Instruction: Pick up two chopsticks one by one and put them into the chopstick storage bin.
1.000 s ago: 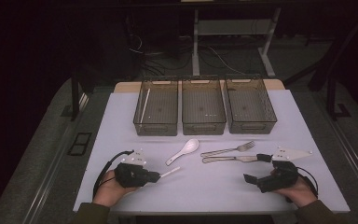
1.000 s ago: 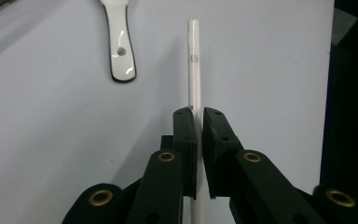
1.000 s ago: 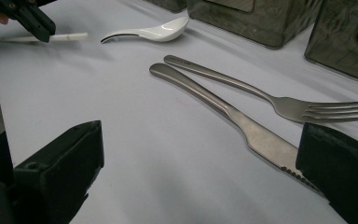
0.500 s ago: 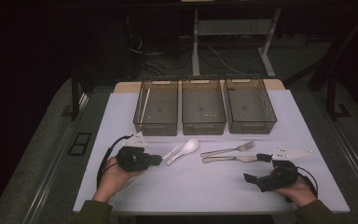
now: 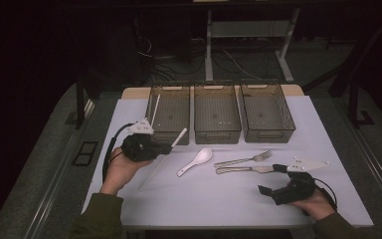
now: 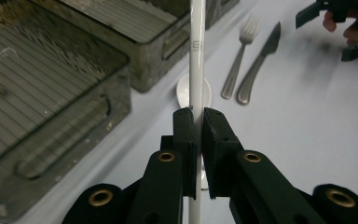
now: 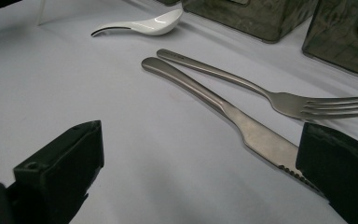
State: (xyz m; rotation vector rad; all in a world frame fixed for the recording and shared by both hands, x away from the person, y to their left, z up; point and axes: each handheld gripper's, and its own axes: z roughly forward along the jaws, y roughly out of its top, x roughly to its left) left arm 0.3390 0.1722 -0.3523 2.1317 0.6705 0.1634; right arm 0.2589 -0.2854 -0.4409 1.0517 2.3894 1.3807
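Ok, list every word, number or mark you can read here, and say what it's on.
White chopstick clamped in the left gripper: a short grey print partway up the shaft, too blurred to read.
Bins, fork, knife, spoon: no text to be seen.

The right gripper hung low over the white table, jaws wide apart. A knife and fork lay side by side between them, a white spoon farther off beside dark bins.
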